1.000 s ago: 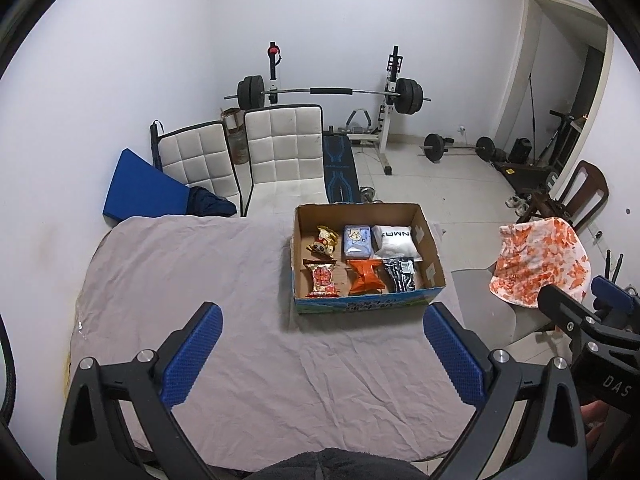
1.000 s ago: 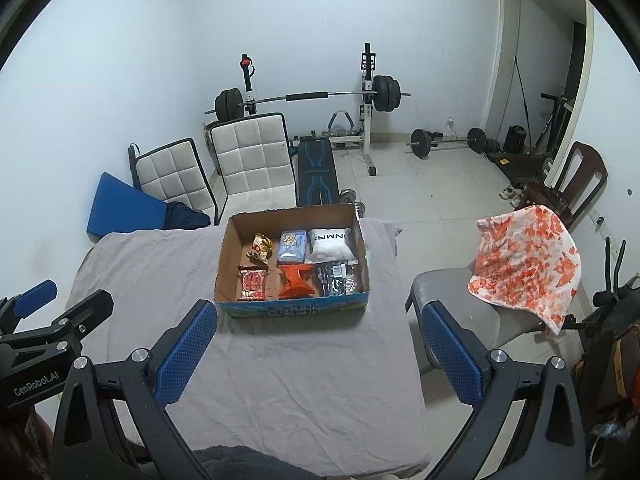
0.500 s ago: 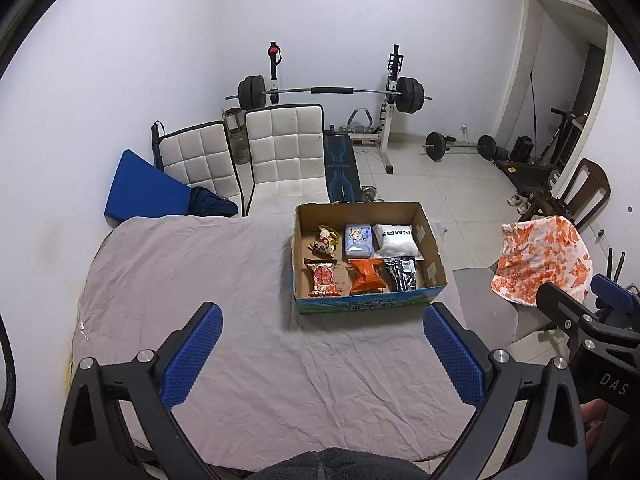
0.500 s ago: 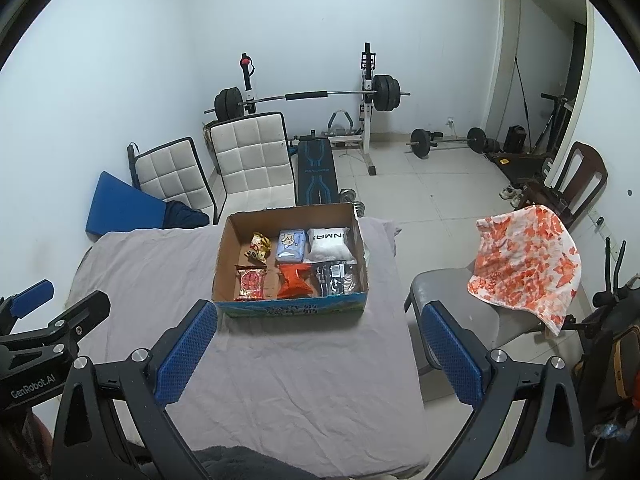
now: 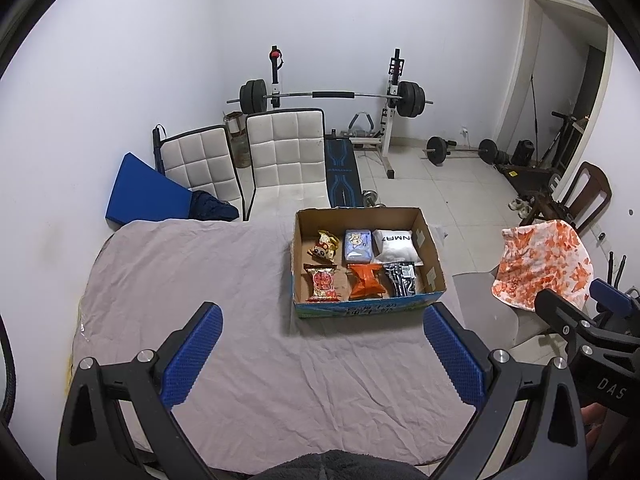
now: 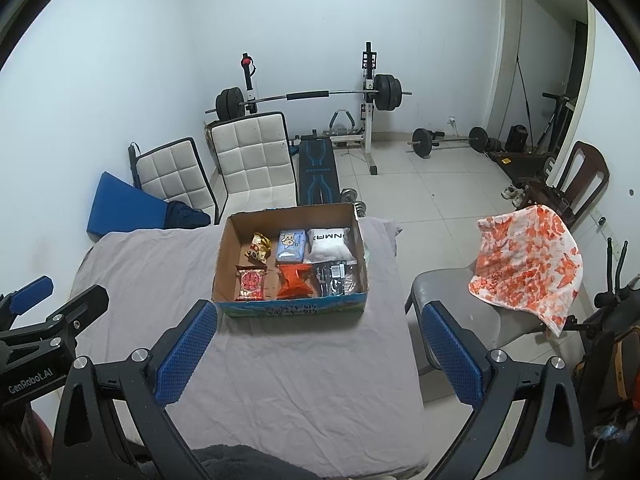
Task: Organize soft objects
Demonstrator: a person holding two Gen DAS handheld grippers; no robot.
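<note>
A cardboard box [image 5: 433, 261] [image 6: 224, 252] stands on the grey cloth-covered table [image 5: 192, 280] [image 6: 152, 264]. Inside lie several soft packets: a red snack pack [image 5: 322, 283] [image 6: 251, 282], an orange pack [image 5: 366, 281] [image 6: 294, 279], a black pack [image 5: 400, 278] [image 6: 336, 278], a blue tissue pack [image 5: 357, 245] [image 6: 291, 245], a white pouch [image 5: 396, 245] [image 6: 330, 243] and a yellow packet [image 5: 326, 245] [image 6: 259, 246]. My left gripper [image 5: 320, 354] hangs open over the near table, short of the box. My right gripper [image 6: 316, 354] is open too, near the table's right edge.
A grey chair [image 6: 452, 300] with an orange-and-white towel [image 5: 542, 264] [image 6: 528, 264] stands right of the table. Two white padded chairs [image 5: 286, 156] [image 6: 250, 152], a blue wedge cushion [image 5: 144, 196] and a barbell rack [image 5: 332, 96] are behind.
Both grippers have drifted back slightly, so the box looks a little farther away. Both stay open and nothing in the box has moved.
</note>
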